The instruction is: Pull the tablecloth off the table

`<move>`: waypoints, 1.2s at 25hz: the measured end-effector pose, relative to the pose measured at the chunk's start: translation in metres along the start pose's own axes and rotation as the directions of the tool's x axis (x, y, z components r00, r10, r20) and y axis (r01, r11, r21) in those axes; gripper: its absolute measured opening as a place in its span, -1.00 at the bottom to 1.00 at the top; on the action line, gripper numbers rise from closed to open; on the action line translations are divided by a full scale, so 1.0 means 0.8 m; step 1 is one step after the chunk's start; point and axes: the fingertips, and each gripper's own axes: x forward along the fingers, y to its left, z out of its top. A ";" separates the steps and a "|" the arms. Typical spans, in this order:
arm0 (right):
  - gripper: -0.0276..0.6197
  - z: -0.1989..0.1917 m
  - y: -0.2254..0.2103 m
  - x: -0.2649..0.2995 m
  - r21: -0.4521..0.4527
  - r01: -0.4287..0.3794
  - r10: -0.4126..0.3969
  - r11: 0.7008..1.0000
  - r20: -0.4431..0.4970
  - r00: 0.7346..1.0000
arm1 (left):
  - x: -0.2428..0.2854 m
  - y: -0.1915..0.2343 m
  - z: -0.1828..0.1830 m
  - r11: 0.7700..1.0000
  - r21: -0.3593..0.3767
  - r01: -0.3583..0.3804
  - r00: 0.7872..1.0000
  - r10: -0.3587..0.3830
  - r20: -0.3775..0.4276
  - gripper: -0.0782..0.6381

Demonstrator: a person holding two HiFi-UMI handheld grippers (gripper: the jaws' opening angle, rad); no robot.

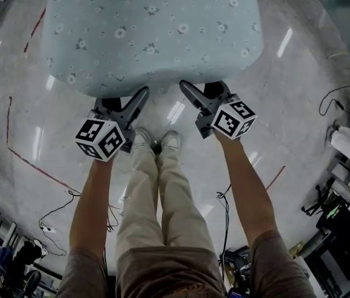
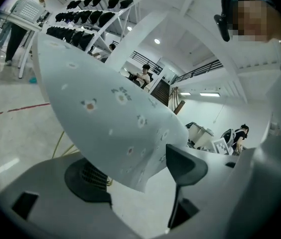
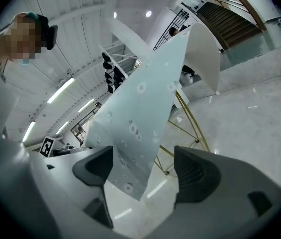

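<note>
L claw [image 2: 136, 173] jaws apart, tablecloth [image 2: 108, 116] edge hangs btwn, not pinched.

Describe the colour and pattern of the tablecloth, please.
The tablecloth is pale blue with small scattered flowers. The head view shows it best.

The left gripper [image 1: 125, 98] and right gripper [image 1: 200, 90] are pale grey with dark grey fingers [image 3: 196, 172]. Behind the fingers each carries a cube [image 1: 99, 139] of black-and-white square markers. The person wears short taupe sleeves [image 1: 273, 253], beige trousers [image 1: 159, 191] and white shoes [image 1: 170, 140].
</note>
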 end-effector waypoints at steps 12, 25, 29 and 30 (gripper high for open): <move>-0.21 0.004 0.018 0.012 0.028 -0.090 0.089 0.996 0.030 0.996 | 0.008 -0.001 0.008 0.999 -0.024 0.039 0.999 -0.039 0.026 -0.07; -0.64 -0.002 0.028 -0.007 0.071 -0.080 0.078 0.994 0.031 0.996 | -0.011 -0.022 0.002 0.996 -0.015 0.088 0.996 -0.088 -0.004 -0.64; -0.81 -0.003 0.038 -0.019 0.066 -0.087 0.084 0.994 0.040 0.996 | -0.016 -0.030 0.002 0.995 -0.009 0.095 0.995 -0.095 -0.013 -0.69; -0.83 -0.004 0.041 -0.023 0.062 -0.086 0.084 0.994 0.041 0.996 | -0.018 -0.032 0.003 0.996 -0.010 0.093 0.996 -0.093 -0.014 -0.70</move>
